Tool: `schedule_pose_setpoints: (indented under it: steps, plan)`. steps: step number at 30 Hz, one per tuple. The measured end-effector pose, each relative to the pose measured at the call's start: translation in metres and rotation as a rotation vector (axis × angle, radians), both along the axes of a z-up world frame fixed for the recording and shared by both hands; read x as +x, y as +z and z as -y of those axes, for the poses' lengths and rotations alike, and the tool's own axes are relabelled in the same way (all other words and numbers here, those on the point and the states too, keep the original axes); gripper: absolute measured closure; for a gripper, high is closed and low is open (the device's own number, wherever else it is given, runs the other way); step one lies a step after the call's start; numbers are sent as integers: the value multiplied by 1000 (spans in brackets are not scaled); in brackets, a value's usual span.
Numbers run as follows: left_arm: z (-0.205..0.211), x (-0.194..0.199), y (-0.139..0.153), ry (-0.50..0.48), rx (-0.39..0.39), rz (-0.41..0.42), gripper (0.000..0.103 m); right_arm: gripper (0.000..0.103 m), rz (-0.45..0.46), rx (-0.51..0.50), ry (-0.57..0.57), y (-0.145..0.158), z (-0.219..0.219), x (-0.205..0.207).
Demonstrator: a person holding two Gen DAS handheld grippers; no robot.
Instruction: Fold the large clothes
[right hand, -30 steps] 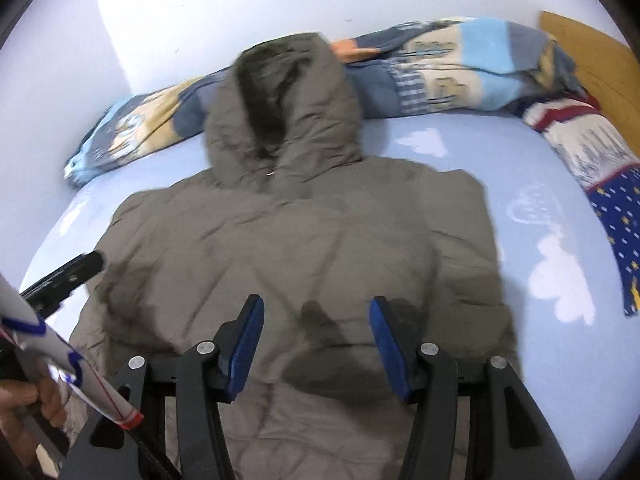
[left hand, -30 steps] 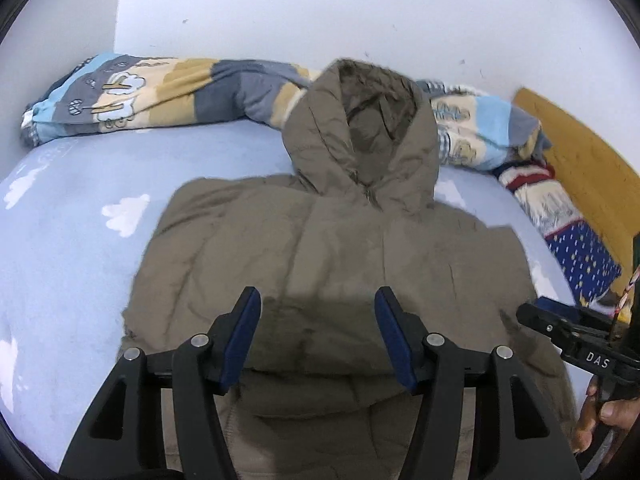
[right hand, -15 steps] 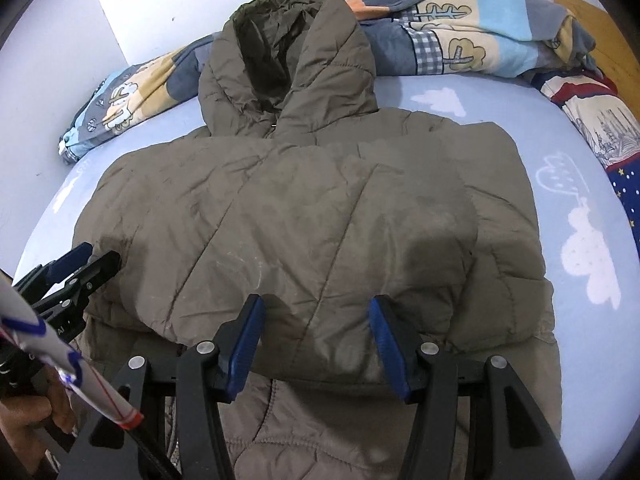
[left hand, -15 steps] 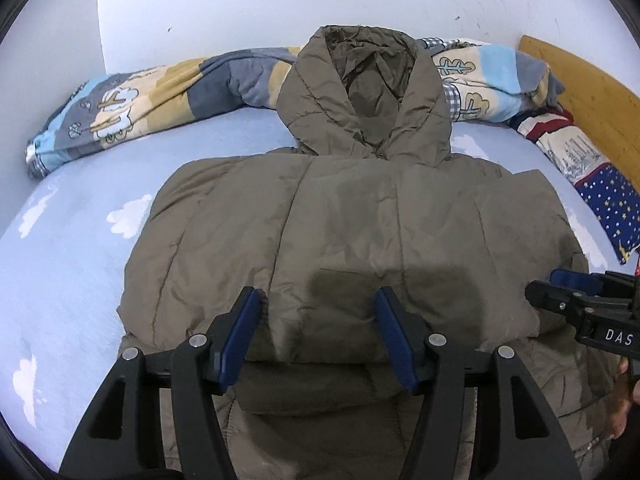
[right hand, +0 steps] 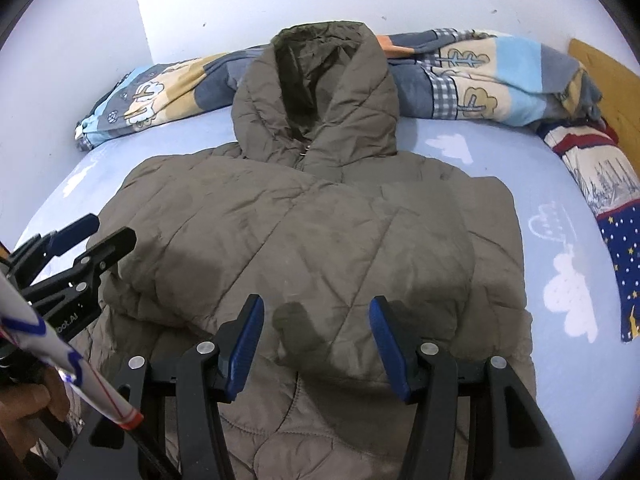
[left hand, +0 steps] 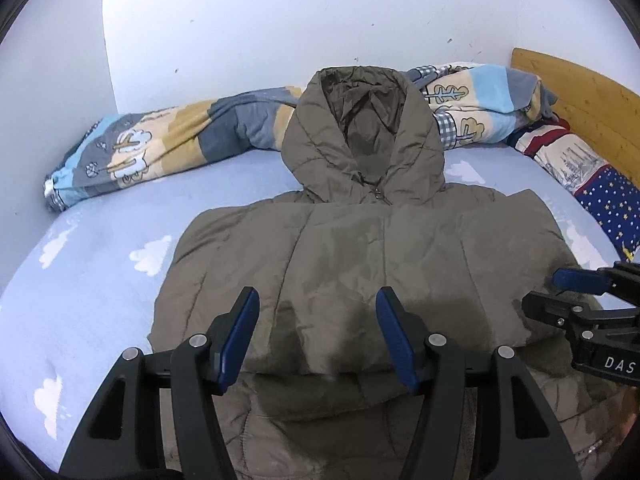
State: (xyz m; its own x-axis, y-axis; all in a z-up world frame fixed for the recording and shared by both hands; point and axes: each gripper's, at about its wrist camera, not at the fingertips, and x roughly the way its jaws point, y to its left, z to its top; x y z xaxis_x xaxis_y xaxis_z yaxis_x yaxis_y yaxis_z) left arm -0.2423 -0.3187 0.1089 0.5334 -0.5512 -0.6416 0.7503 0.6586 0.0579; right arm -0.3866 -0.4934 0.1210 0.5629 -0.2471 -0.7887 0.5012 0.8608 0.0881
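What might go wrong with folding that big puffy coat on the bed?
1. The jacket is puffy, and both the left gripper and the right gripper are open above it, holding nothing, so the folded layer may spring back open.
2. The hood lies against the rolled blanket, so it could catch or drag there in the next fold.
3. The near hem looks bunched under the folded part, so the fold may end up crooked.
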Motion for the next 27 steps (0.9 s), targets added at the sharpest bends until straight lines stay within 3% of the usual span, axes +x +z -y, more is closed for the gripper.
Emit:
schedule_pose_setpoints:
  steps: [8, 20, 24, 27]
  plan:
    - [4, -2, -4, -5, 15, 11, 43, 44, -23, -105, 32, 6, -16, 4]
    - [7, 0, -10, -3, 41, 8, 43, 44, -41, -138, 35, 4, -16, 6]
    - [10, 4, -20, 0, 88, -23, 43, 44, -50, -108, 27, -1, -11, 6]
    - [11, 7, -29, -5, 113, -52, 43, 44, -56, 8, -6, -14, 4, 5]
